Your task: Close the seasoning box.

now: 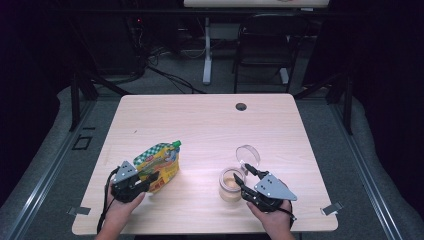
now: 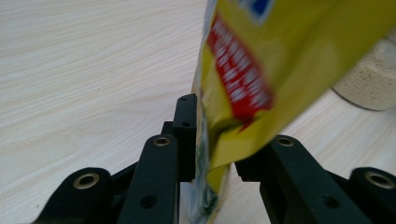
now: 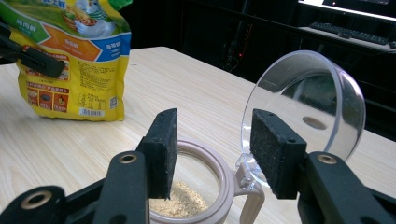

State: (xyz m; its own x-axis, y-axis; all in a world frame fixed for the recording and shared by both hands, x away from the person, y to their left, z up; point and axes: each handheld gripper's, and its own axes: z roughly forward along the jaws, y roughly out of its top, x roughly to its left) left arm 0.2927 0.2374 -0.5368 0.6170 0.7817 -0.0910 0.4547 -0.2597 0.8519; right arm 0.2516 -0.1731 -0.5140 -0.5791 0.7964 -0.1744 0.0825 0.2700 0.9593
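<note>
Left tool (image 1: 146,183) pinching the soft yellow foil pouch (image 1: 161,163) at near-left of the desk (image 1: 210,120).
Pouch looks limp and slippery, best gripped by its flat edge seam; right tool (image 3: 212,149) gapes wide over the open clear glass jar (image 3: 196,186), likely fragile.

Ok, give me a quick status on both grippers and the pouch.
Left gripper shut on yellow pouch, held upright. Right gripper open, over the jar; hinged lid standing open. Table between pouch and jar clear.
</note>
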